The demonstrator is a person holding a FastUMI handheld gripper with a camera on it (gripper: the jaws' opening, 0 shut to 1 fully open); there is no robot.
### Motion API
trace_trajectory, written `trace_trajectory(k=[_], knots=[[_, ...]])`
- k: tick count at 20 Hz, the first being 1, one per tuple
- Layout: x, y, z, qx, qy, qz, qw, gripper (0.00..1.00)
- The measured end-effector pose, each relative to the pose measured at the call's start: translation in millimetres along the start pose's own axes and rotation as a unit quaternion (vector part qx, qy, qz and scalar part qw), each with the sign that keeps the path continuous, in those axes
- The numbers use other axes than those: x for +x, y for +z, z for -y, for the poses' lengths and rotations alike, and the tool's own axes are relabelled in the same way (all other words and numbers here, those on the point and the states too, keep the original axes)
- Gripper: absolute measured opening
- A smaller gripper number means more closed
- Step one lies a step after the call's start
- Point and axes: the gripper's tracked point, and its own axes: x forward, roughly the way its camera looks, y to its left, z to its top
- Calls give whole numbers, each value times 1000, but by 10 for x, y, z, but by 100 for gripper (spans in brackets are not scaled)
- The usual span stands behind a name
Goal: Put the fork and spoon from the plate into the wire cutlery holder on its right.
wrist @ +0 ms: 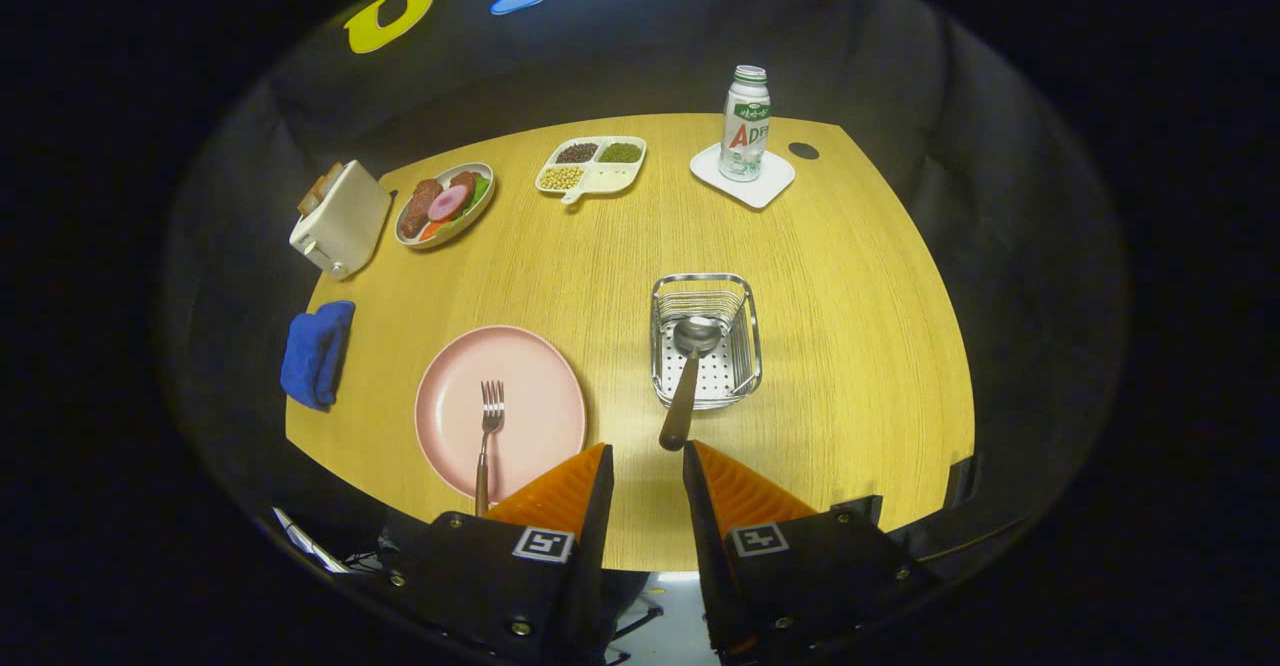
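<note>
With the spoon point(688, 371) already leaning in the wire cutlery holder point(706, 338) and the fork point(487, 436) flat on the pink plate point(500, 411), the spread, empty gripper point(648, 458) could skid that thin fork across the glaze

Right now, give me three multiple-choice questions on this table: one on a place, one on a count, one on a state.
1. Where is the metal spoon?
A. on the plate
B. in the wire cutlery holder
C. on the blue cloth

2. How many utensils lie on the round pink plate?
A. none
B. one
C. two

3. The gripper is:
A. shut on the spoon
B. shut on the fork
C. open, holding nothing

Key: 1 B, its bowl rests inside the holder. 2 B, just the metal fork. 3 C, the fingers stand apart, nothing between them.
</note>
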Motion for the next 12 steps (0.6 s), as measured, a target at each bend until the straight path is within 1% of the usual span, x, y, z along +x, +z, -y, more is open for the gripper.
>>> trace_trajectory(k=[7,11,12], knots=[[54,-189,-373,2,24,8,1000,43],[198,-366,-639,-6,36,-7,999,43],[200,-473,-726,-9,40,-14,999,42]])
